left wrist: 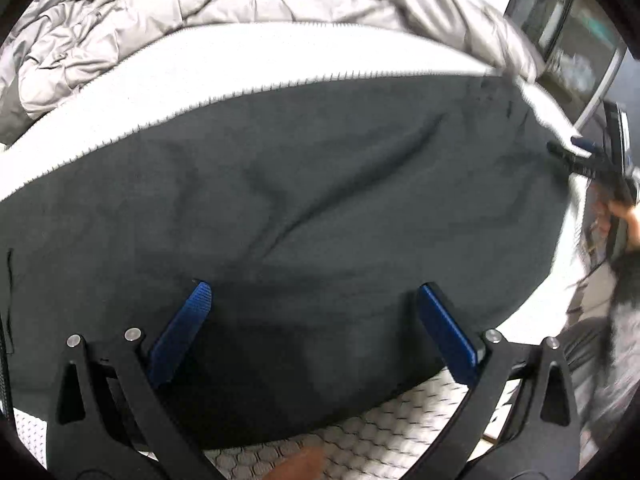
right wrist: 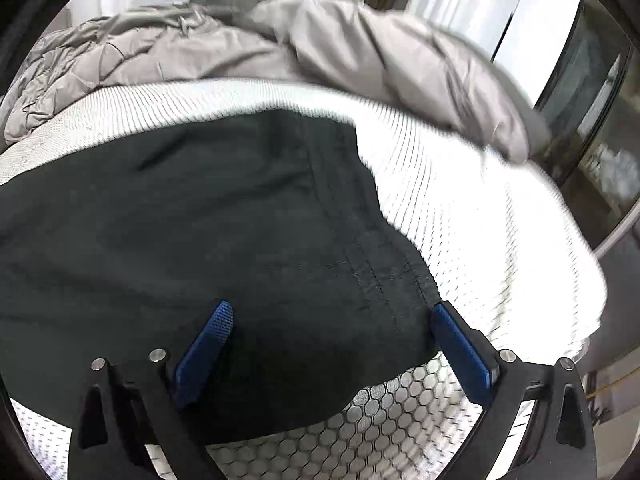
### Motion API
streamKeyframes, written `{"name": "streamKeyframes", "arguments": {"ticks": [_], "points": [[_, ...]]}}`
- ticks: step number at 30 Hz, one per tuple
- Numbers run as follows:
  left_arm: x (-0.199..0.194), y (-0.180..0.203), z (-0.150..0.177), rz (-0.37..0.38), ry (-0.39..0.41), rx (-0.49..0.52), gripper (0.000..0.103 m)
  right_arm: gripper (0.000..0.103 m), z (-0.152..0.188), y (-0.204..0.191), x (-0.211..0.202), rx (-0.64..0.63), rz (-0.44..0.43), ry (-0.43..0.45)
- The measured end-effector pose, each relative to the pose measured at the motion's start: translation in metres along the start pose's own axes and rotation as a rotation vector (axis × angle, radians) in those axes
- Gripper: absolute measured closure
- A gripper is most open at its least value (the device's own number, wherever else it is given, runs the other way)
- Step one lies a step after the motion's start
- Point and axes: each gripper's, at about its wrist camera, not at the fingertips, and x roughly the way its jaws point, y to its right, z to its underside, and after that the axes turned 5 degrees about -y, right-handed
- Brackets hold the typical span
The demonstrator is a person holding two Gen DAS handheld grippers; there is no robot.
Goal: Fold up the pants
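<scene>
Dark grey-black pants (left wrist: 304,200) lie spread flat on a white mattress (left wrist: 248,60). My left gripper (left wrist: 316,292) is open just above the pants' near edge, its blue pads (left wrist: 180,332) wide apart with nothing between them. My right gripper (right wrist: 332,312) is open over the pants' right end (right wrist: 200,220), where a stitched hem (right wrist: 384,268) runs toward the right pad (right wrist: 460,344). The right gripper also shows in the left wrist view (left wrist: 576,152) at the pants' far right edge.
A crumpled grey quilted duvet (left wrist: 168,4) is bunched along the mattress's far side, also in the right wrist view (right wrist: 360,52). The mattress's honeycomb-patterned side (right wrist: 380,420) drops away below the grippers. Dark glass panels (right wrist: 592,120) stand at the right.
</scene>
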Motion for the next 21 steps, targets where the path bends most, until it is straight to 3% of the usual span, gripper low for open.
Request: {"name": "streamKeyframes", "arguments": {"ticks": [2, 4, 7, 9, 11, 13, 14, 16, 18, 19, 21], "points": [[-0.013, 0.002, -0.008, 0.01, 0.07, -0.004, 0.001, 0.002, -0.006, -0.02, -0.027, -0.03, -0.118, 0.076], [-0.011, 0.003, -0.021, -0.002, 0.089, -0.015, 0.001, 0.001, -0.012, -0.041, -0.034, -0.063, -0.221, 0.085], [0.017, 0.004, -0.04, -0.021, 0.029, -0.021, 0.001, 0.001, -0.025, -0.101, -0.021, -0.143, -0.396, 0.008], [0.042, 0.006, -0.045, -0.072, -0.052, 0.011, 0.001, 0.001, -0.029, -0.143, -0.006, -0.251, -0.452, -0.053], [0.054, 0.004, -0.046, -0.117, -0.08, 0.026, 0.001, 0.001, -0.025, -0.179, 0.004, -0.381, -0.424, -0.074], [0.051, -0.006, -0.045, -0.106, -0.082, 0.016, 0.001, 0.001, -0.024, -0.174, 0.013, -0.404, -0.387, -0.083], [0.049, -0.01, -0.044, -0.11, -0.084, 0.012, 0.001, 0.001, -0.027, -0.159, 0.015, -0.379, -0.362, -0.082], [0.043, -0.03, -0.039, -0.119, -0.08, -0.018, 0.001, 0.001, -0.026, -0.129, 0.022, -0.32, -0.173, -0.074], [0.038, -0.042, -0.035, -0.105, -0.069, -0.038, 0.001, 0.001, -0.029, -0.092, 0.034, -0.235, -0.047, -0.091], [0.036, -0.048, -0.031, -0.121, -0.069, -0.042, 0.001, 0.002, -0.026, -0.061, 0.04, -0.142, -0.089, -0.107], [0.035, -0.059, -0.027, -0.136, -0.068, -0.058, 0.001, 0.001, -0.023, -0.041, 0.044, -0.077, -0.053, -0.098]]}}
